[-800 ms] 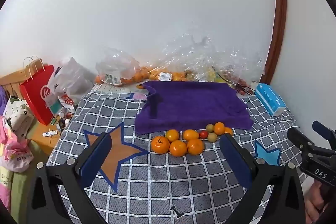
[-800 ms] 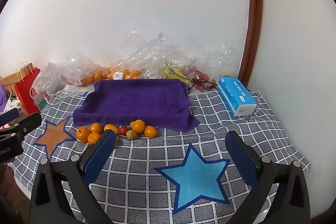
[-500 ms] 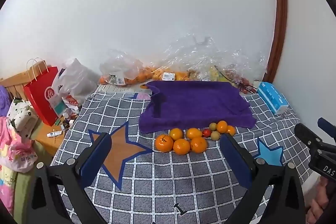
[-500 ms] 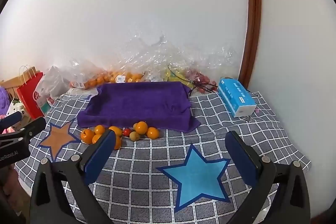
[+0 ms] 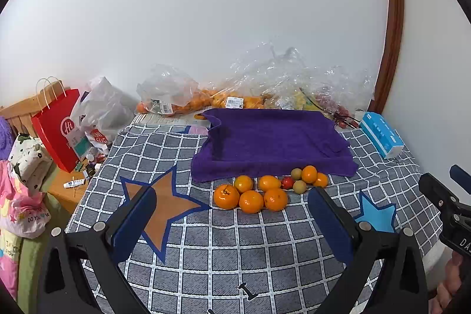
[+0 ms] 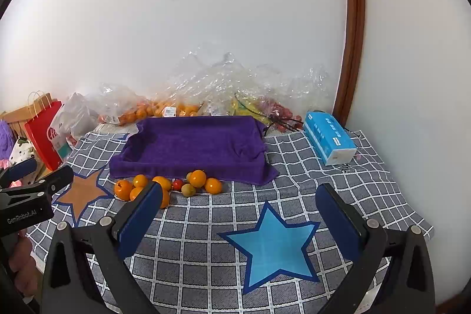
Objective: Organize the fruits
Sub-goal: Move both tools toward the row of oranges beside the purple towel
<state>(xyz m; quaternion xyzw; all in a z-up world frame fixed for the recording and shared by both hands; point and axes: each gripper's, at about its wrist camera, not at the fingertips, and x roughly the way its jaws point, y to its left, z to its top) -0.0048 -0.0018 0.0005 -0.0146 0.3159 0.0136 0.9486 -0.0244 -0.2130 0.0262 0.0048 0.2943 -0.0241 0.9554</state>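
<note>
Left to right. At the table's left edge stands a red paper bag [image 5: 57, 125] with cord handles, stiff and flat-sided; beside it a crumpled grey plastic bag [image 5: 103, 111]. The table is covered by a woven grey cloth [image 5: 235, 249] with a white grid, printed with an orange star [image 5: 164, 205] on the left and a blue star [image 6: 273, 243] on the right.

Along the wall lie clear, wrinkled plastic bags [image 5: 265, 78] holding more fruit, labelled. In front of them sits a purple towel [image 5: 270, 143], soft pile, draped into a shallow rectangular tray shape with raised sides, its front hem lying on the cloth.

The loose fruits [image 5: 265, 187] lie in a cluster just beside the towel's front hem, on the cloth: smooth round oranges, touching one another, then a small red fruit and two small greenish ones among further oranges. At the far right rests a blue tissue pack [image 6: 329, 137], boxy, near the table's back right corner by a brown wooden door frame [image 6: 350, 19].

The cloth in front of the fruits is open surface; the right edge falls off close to the wall.

Left gripper [image 5: 235, 217]: jaws spread wide, blue pads bare, holding and touching nothing, short of the fruits. Right gripper [image 6: 238, 211]: likewise spread wide, empty, above the blue star.
</note>
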